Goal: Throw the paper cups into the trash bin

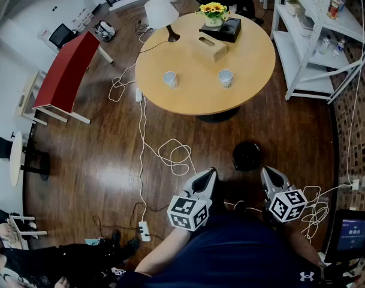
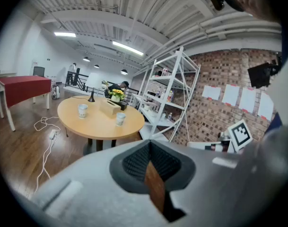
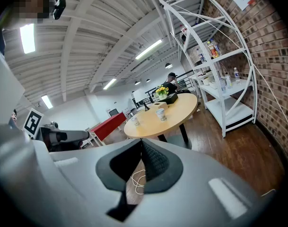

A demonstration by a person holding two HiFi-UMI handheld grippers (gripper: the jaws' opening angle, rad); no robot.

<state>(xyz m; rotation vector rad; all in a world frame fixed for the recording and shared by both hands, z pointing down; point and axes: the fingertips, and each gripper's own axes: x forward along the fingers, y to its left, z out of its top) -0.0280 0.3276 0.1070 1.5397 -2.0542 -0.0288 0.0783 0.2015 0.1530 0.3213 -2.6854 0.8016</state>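
On table (image 1: 254, 59), cups (image 1: 170, 79), far from left tool (image 1: 211, 171)

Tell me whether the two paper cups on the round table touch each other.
Apart. The head view shows bare tabletop between the left cup and the right cup.

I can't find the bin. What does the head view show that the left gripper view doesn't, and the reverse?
Head view only: the black bin, near the table. Left gripper view only: papers on the brick wall, and ceiling lights. Both: the round table, two cups and the white shelf.
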